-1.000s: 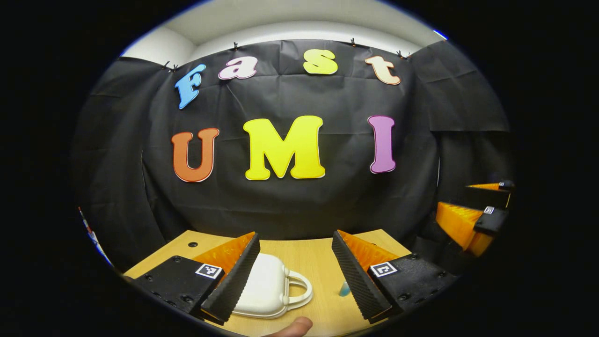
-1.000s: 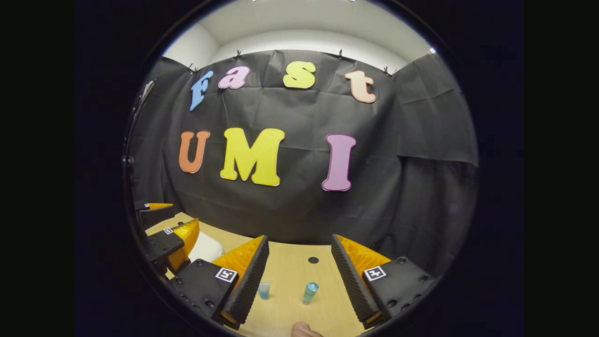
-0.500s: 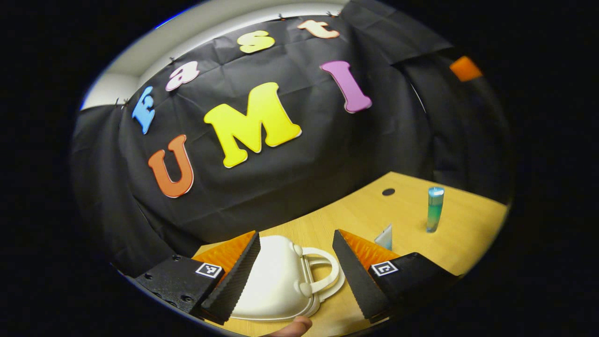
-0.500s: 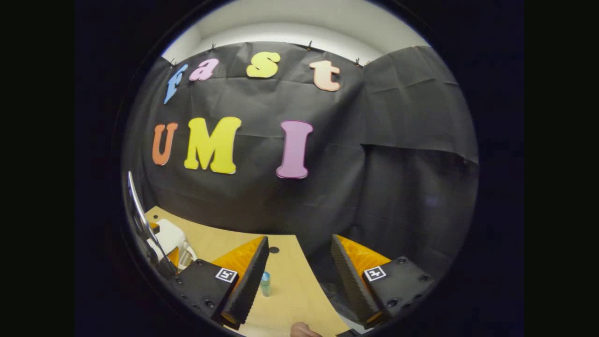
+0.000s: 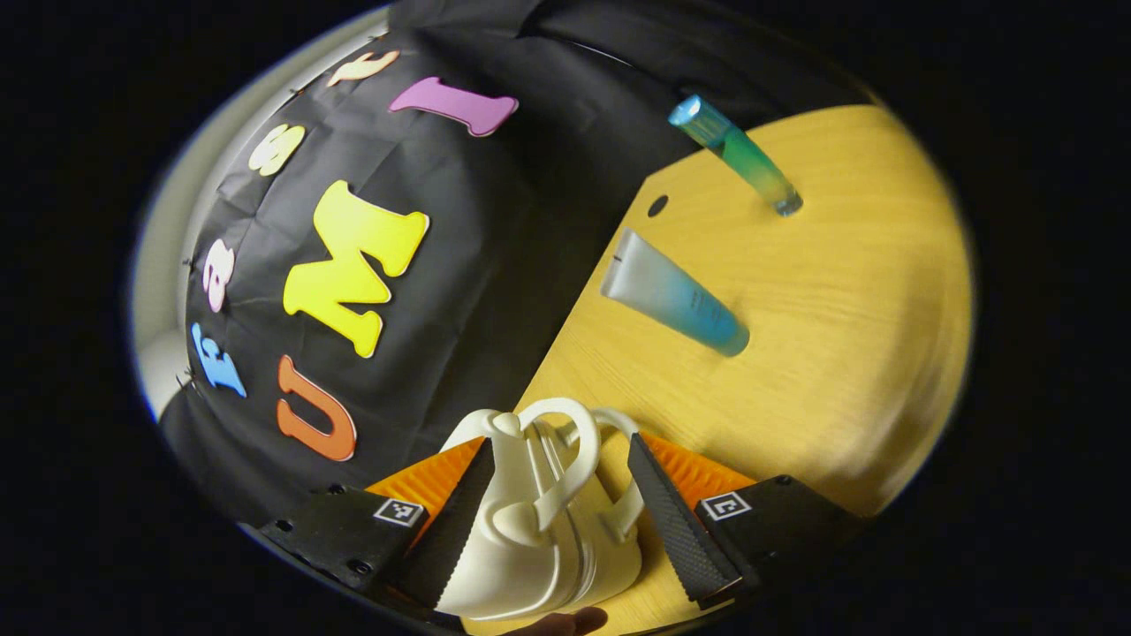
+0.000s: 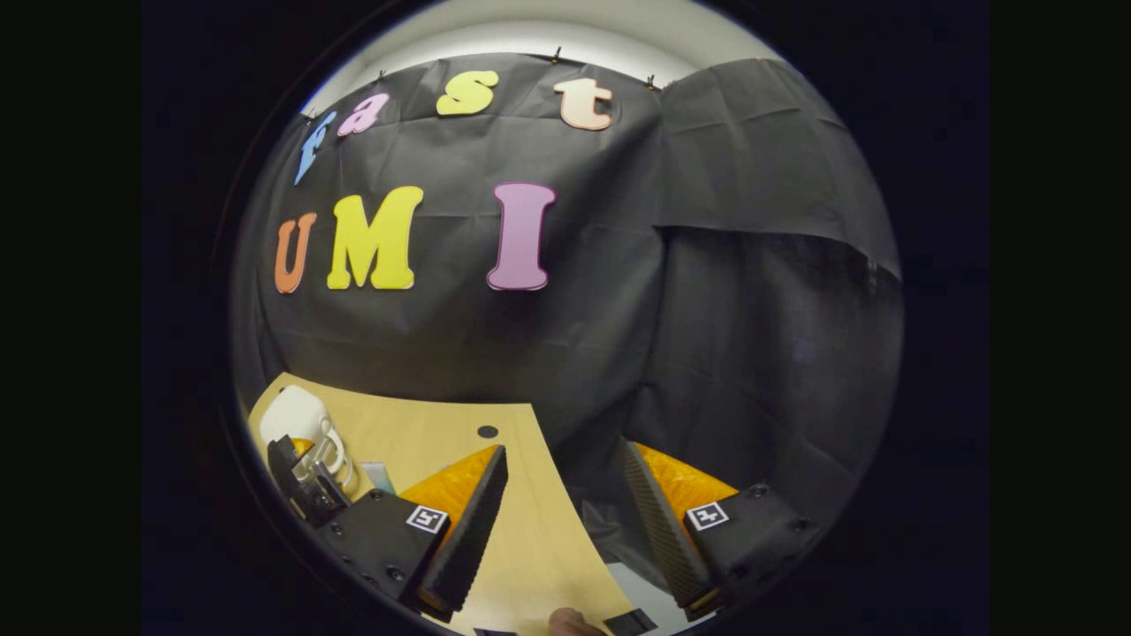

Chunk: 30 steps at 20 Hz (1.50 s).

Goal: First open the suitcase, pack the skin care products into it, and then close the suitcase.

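Since a second ago we have rolled the left gripper onto the white suitcase, fingers wide astride its handles (still unopened), while the right gripper gapes empty over the desk's right edge.

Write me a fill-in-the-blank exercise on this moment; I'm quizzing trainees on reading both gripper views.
1. The white suitcase sits between the fingers of the ___ tongs.
2. The suitcase lies on the wooden table with its lid still ___.
3. Besides the suitcase, ___ skin care items stand on the table: a squeeze tube and a slim bottle.
4. The right tongs are open and hold ___.

Missing words: left; closed; two; nothing
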Available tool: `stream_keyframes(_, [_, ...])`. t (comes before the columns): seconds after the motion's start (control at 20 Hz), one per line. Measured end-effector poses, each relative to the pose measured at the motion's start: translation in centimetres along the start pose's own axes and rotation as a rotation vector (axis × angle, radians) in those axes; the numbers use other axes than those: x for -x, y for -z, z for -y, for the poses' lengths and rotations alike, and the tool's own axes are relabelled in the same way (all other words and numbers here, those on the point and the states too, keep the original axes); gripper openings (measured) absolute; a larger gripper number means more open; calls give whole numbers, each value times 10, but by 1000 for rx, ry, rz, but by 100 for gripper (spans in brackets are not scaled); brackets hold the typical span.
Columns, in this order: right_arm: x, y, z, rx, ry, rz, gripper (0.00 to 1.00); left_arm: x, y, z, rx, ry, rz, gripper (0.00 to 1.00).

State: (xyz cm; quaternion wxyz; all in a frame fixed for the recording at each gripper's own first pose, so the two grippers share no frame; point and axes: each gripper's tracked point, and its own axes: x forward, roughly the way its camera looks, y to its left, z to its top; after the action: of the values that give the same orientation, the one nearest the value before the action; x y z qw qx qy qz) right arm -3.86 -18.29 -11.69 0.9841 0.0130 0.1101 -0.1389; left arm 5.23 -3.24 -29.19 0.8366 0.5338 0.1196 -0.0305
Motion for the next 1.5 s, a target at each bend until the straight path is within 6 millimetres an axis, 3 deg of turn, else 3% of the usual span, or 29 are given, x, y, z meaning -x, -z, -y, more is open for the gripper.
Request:
stream_keyframes(0.2, [1, 21, 5, 12, -11, -45, 79, -18, 19, 5, -131, -9, -86, 89])
stream_keyframes(0.65, [1, 22, -14, 47, -52, -29, 78, -30, 26, -9, -249, -8, -126, 20])
stream_keyframes(0.85, [1, 22, -24, 56, -67, -28, 80, -25, 26, -19, -203, 5, -132, 5])
stream_keyframes(1.15, [-5, 16, -43, 56, -77, -26, 79, -16, 20, -64, -53, 13, -130, 3])
stream_keyframes(1.4, [-10, 9, -71, 77, -89, -25, 80, -5, 23, -141, 208, -17, -101, 3])
stream_keyframes(1.5, [-11, 5, -86, 85, -97, -20, 80, -1, 36, -169, 281, -26, -98, 3])
